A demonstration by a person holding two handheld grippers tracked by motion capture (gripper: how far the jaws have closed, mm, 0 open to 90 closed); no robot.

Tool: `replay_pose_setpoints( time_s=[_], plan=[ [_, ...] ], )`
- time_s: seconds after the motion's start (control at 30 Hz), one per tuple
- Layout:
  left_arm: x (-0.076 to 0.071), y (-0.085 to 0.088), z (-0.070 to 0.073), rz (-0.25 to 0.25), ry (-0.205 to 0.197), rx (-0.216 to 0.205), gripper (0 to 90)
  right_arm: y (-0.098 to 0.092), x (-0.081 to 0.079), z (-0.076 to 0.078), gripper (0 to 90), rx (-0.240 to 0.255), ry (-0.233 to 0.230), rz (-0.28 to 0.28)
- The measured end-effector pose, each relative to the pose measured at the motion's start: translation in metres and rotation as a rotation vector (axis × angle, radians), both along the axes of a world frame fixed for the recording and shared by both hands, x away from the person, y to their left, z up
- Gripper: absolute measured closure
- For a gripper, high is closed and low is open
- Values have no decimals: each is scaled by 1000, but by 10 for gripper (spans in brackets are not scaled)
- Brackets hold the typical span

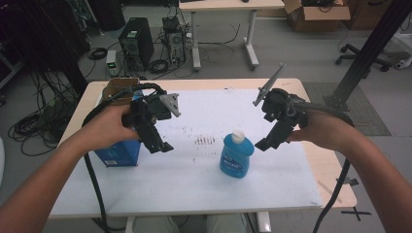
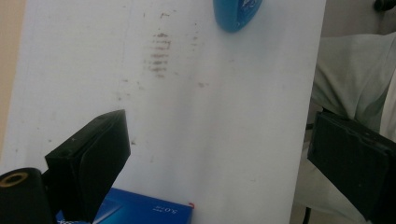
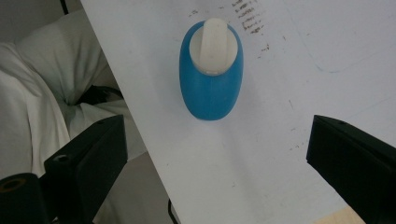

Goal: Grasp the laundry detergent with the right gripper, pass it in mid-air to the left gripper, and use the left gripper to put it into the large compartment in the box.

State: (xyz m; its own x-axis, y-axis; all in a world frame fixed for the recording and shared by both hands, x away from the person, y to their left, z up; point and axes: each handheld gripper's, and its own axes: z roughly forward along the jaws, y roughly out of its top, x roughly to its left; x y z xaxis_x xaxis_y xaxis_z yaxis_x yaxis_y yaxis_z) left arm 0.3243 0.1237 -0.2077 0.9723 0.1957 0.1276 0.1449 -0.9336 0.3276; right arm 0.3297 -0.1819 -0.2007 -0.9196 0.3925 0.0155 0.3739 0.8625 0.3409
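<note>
Forearms entering from six o'clock in the high view, each hand wrapped round a gripper, both held up off the white table sheet (image 1: pixel 194 184).

Largest first: white sheet, covering most of the tabletop, marked with a patch of brownish smudges (image 1: pixel 204 141) at centre. Next, blue box (image 1: pixel 118 153) at nine o'clock on the sheet, standing partly beneath the left gripper (image 1: pixel 158 145), its top edge also seen at the bottom of the left gripper view (image 2: pixel 144 212). Then blue bottle (image 1: pixel 236 155) with white cap, upright just past centre toward four o'clock, close beside the right gripper (image 1: pixel 265 144) but apart from it. Seen from above in the right gripper view (image 3: pixel 211 74), at twelve o'clock between and beyond the jaws.

Left gripper (image 2: pixel 210 158): jaws spread wide, nothing between them but bare sheet. Right gripper (image 3: pixel 219 172): jaws equally wide apart, nothing held, aimed down toward the bottle.

As for progress: seemingly at the very start. Nothing grasped, nothing lifted, bottle cap on, box closed as far as can be told. Approach to the bottle under way at most; closing on it, lifting and whatever follows all yet to do.
</note>
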Motion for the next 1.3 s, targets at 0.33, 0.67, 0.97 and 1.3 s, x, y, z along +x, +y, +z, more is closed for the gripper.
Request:
replay_pose_setpoints(
  time_s=[0.33, 0.67, 0.97, 1.3],
  plan=[
    [-1, 2, 0, 3, -3, -4, 62, -6, -7, -12, 49, 19, -9, -38],
    [-2, 0, -1, 2, -1, -2, 62, -16, -13, -31, 48, 57, -2, -79],
    [-2, 0, -3, 5, 1, -1, 62, -24, -16, -44, 47, 110, -18, -108],
    [-1, 2, -6, 12, 3, 5, 62, -29, -19, -59, 48, 142, -31, -114]
  ],
)
